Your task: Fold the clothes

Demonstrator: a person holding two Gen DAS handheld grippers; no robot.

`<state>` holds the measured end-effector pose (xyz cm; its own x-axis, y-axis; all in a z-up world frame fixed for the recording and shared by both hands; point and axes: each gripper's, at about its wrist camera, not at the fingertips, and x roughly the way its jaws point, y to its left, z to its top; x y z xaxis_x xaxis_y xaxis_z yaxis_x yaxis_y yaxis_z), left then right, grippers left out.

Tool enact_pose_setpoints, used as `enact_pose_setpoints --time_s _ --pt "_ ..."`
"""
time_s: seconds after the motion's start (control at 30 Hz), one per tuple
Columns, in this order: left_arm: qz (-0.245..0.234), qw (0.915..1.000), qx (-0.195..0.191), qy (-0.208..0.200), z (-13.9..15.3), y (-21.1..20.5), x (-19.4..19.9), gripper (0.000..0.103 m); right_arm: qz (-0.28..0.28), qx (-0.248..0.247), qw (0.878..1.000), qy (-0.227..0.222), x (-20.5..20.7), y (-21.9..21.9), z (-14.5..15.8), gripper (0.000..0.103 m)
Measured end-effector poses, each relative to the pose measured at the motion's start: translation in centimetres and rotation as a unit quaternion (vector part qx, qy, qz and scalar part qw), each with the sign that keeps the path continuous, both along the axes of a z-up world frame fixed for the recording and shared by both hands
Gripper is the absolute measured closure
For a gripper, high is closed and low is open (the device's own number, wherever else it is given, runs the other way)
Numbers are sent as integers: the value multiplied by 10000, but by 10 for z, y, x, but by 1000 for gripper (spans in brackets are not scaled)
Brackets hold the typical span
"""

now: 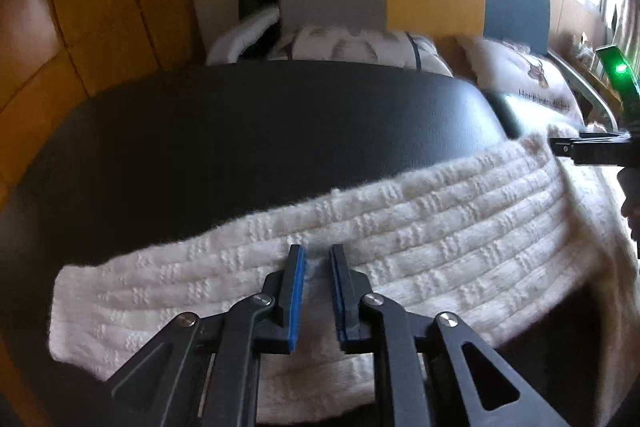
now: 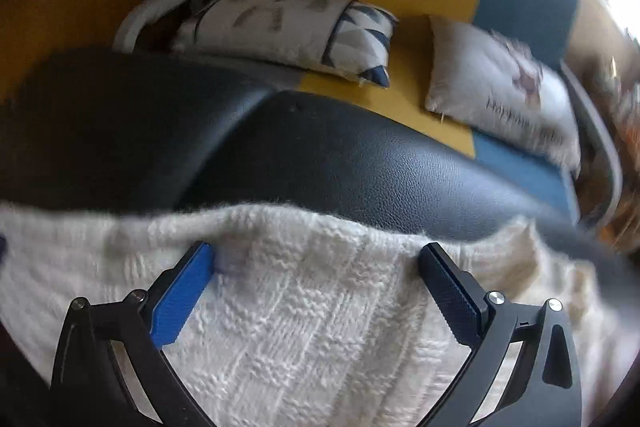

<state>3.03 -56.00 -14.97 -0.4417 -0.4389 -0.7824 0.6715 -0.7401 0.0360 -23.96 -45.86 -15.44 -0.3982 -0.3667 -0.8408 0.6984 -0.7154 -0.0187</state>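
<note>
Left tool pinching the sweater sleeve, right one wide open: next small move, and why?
Probably close the right tool on the cream knit sweater edge. Its fingers are spread wide with fabric between them, gripping nothing, while the left tool is nearly shut with a bit of the sleeve between its fingers. Both grips seem needed before lifting a fold off the black leather surface.

Your left gripper [image 1: 317, 259] is black linkage with silver pivot screws and blue pads [image 1: 296, 291] on its fingers. Your right gripper [image 2: 316, 259] matches: black triangular-cutout arms, silver screws, ribbed blue pads [image 2: 182, 301].
</note>
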Motion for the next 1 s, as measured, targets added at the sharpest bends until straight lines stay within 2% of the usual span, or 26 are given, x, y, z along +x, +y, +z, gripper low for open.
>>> enact_pose_setpoints --time_s 0.13,0.27,0.3,0.4,0.43,0.5,0.6,0.67,0.73,0.8,0.87,0.93,1.0 --pt "94 9999 5 -35 -1 -5 -3 89 86 -59 9999 -13 3 7 5 0" --pt "190 9997 131 -38 5 -5 0 89 625 -97 9980 -42 29 31 31 0" --pt "213 9995 167 167 13 0 5 89 810 -59 9967 -32 38 36 36 0" --pt "-211 9985 63 494 27 26 5 89 1500 70 9885 -167 72 55 37 0" --pt "-295 9989 13 360 23 32 1 89 1607 103 9867 -219 79 60 34 0" --pt "-348 9993 1 104 9 37 -5 89 1518 177 9878 -292 83 64 19 0" --pt "-193 9997 123 64 -2 31 -7 87 1365 242 9895 -399 88 71 0 0" --pt "-44 9994 349 50 3 27 -7 87 1176 141 9919 -464 81 74 1 0" --pt "30 9976 664 216 13 30 -1 88 1051 59 9929 -560 81 81 9 0" --pt "-243 9894 1221 750 26 46 12 88 986 -365 9924 -638 85 102 29 0" --pt "-718 9721 1842 1264 34 71 27 85 948 -867 9886 -785 92 135 49 0" --pt "-1289 9502 2412 1495 31 110 44 85 946 -1311 9817 -1007 101 177 62 0" --pt "-1663 9330 2787 1552 26 145 58 84 820 -1430 9797 -1139 111 214 61 0"
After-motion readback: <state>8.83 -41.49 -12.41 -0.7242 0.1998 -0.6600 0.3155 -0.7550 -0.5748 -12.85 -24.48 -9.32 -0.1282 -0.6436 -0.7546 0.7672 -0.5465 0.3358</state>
